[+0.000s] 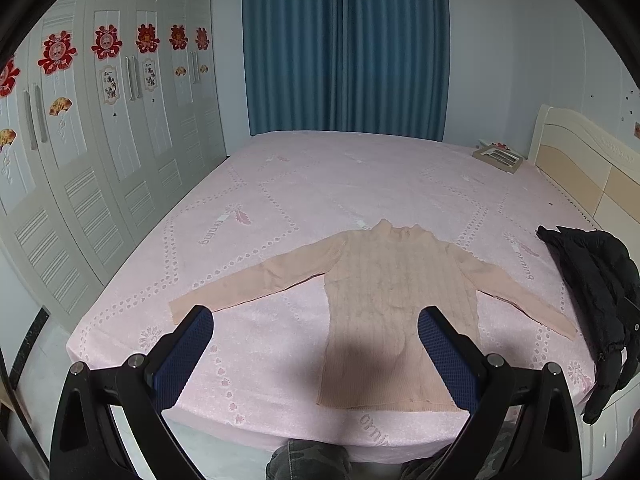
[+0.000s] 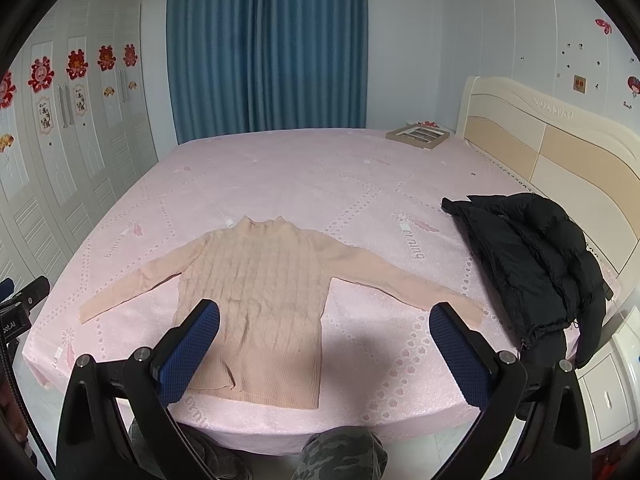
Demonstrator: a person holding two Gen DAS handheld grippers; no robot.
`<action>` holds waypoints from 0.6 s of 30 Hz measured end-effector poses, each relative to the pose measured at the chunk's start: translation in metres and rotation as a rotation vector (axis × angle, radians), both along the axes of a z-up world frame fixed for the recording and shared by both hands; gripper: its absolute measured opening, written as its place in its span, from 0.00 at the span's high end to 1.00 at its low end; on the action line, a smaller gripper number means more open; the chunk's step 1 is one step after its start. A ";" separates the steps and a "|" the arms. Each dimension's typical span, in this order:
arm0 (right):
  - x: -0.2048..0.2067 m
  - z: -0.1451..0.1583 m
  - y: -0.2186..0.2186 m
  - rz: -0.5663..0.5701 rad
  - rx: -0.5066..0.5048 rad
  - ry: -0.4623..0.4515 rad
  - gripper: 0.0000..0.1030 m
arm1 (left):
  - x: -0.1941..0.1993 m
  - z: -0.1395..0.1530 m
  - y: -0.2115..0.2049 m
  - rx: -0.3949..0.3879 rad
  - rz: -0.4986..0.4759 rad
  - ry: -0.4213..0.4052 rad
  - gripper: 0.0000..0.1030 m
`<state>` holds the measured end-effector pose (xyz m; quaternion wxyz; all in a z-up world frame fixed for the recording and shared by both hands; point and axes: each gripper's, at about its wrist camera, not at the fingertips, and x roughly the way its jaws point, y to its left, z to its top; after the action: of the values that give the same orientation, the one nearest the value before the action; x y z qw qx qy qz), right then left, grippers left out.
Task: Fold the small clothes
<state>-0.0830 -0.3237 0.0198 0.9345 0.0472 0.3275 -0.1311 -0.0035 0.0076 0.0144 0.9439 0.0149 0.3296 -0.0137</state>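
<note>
Sweater (image 1: 394,300), a small peach cable-knit with a high collar, is lying face up and flat on the pink bed (image 1: 320,184), near the bed's front edge, its hem pointing toward the cameras and its collar toward the blue curtain (image 1: 344,48). Both sleeves are stretching out to the sides and angling down toward the front. A black puffer jacket (image 2: 540,264) is lying crumpled near the headboard (image 2: 552,148), just beside the end of the sweater's right-hand sleeve and hanging partly over the bed's edge. A flat picture frame (image 2: 418,136) is resting at the far corner of the bed. White wardrobe doors (image 1: 100,160) with red paper cut-outs are standing along the left.

The left hand-held gripper (image 1: 316,354) is hovering above the sweater's lower part with its blue-padded fingers (image 1: 188,356) spread wide and gripping nothing. The right hand-held gripper (image 2: 324,350) is likewise hanging over the hem side, its jaws wide apart and empty. Camouflage trousers (image 2: 340,456) of the person are showing at the bottom, by the bed.
</note>
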 end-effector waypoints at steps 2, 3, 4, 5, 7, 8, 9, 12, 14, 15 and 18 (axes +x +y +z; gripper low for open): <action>-0.001 -0.001 -0.001 0.001 0.001 -0.001 0.01 | 0.000 0.000 0.001 -0.003 0.001 0.001 0.00; 0.000 -0.001 0.000 -0.001 0.001 -0.001 0.01 | 0.000 0.000 0.001 -0.002 0.002 0.002 0.00; -0.001 -0.001 0.000 -0.001 0.002 -0.002 0.01 | 0.000 -0.001 0.002 0.000 0.003 0.003 0.00; -0.001 -0.002 0.000 -0.001 0.002 -0.003 0.01 | 0.001 -0.001 0.002 0.001 0.004 0.004 0.00; -0.001 -0.003 -0.001 -0.002 0.002 -0.003 0.01 | 0.001 -0.001 0.002 -0.003 0.005 0.007 0.00; -0.001 -0.003 -0.001 -0.002 0.003 -0.003 0.01 | 0.002 -0.001 0.002 -0.004 0.005 0.009 0.00; 0.000 -0.003 -0.001 -0.003 0.004 -0.003 0.01 | 0.002 -0.001 0.002 -0.002 0.005 0.009 0.00; 0.001 -0.005 -0.001 -0.005 0.004 -0.001 0.01 | 0.003 0.000 0.003 -0.003 0.004 0.008 0.00; 0.001 -0.004 -0.002 -0.005 0.004 -0.001 0.01 | 0.004 -0.001 0.004 -0.006 0.005 0.009 0.00; 0.001 -0.004 -0.002 -0.004 0.003 -0.002 0.01 | 0.004 -0.001 0.004 -0.007 0.004 0.009 0.00; 0.002 -0.006 -0.003 -0.002 0.000 0.000 0.01 | 0.006 -0.001 0.004 -0.003 0.000 0.009 0.00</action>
<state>-0.0811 -0.3266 0.0139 0.9343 0.0478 0.3275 -0.1321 0.0020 0.0112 0.0131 0.9425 0.0135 0.3338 -0.0142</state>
